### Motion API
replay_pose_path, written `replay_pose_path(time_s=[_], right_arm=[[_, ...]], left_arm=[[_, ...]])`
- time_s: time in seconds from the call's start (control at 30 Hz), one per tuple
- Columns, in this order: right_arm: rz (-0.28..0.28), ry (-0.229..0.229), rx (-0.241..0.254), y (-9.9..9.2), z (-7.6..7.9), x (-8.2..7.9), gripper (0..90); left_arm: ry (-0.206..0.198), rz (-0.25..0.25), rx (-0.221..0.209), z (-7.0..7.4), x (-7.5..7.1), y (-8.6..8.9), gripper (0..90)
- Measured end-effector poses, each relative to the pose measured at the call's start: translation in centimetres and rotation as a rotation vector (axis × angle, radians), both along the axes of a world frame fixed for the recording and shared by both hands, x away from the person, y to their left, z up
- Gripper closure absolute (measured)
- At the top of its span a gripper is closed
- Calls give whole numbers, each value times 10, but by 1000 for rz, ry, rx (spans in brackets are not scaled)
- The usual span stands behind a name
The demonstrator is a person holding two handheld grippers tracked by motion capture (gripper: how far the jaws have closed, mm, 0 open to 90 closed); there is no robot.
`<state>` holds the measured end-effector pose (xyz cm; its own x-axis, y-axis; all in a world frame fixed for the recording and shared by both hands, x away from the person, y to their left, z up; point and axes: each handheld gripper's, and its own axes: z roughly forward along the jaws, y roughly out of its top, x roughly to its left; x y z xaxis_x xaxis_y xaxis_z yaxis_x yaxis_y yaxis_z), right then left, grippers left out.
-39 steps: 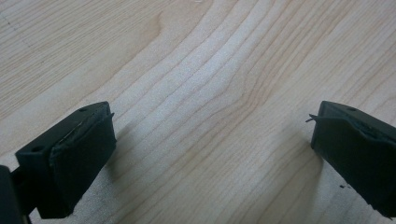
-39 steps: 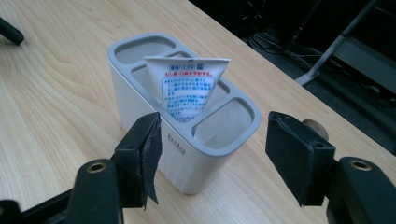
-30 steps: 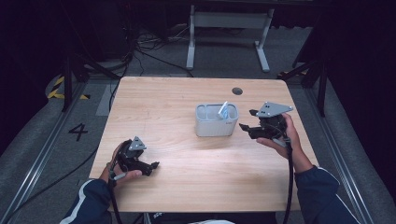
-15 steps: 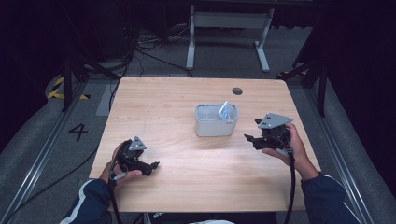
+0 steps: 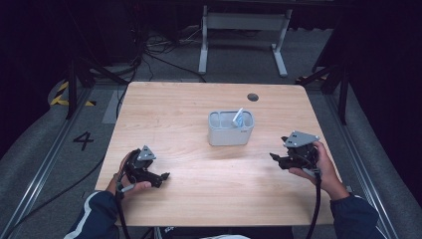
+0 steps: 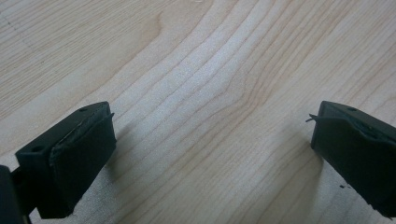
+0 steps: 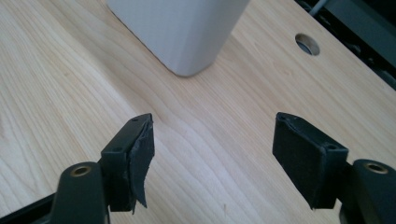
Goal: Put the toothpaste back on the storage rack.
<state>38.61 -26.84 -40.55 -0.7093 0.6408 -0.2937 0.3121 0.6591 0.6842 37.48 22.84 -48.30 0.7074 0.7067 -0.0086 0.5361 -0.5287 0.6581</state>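
- A dark room with grey floor, loose cables and a metal frame stands behind a pale wooden table [image 5: 189, 119], which has a round cable hole [image 5: 253, 97] near its far edge.
- The grey organiser bin [image 5: 230, 130] sits near the middle of the table, slightly toward the far side; it is rectangular with rounded corners and divided into compartments.
- A small white-and-blue item [image 5: 238, 118] leans out of the bin's right-hand compartment; what it is cannot be made out. How the other compartments are filled is hard to tell from above.
- In the right gripper view the bin's top is cut off by the frame, leaving its smooth grey lower corner ahead of the jaws.
- The right claw [image 5: 274, 158] hangs low over the table to the right of the bin and nearer the person, apart from it. Its jaws have just been opening and stand released, with bare wood between them.
- The left claw [image 5: 164, 176] lies near the table's front left, well apart from the bin, its jaws released wide over bare wood.
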Motion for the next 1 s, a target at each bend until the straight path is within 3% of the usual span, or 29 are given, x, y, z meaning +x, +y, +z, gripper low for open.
replay_pose_path(time_s=[0.43, 1.0], right_arm=[[-64, 38, 13, -32, -22, -7, 272], [-131, 127, 89, -68, -52, -19, 269]], left_arm=[[0, 0, -1, 0, 0, 0, 2], [0, 1, 0, 0, 0, 0, 2]])
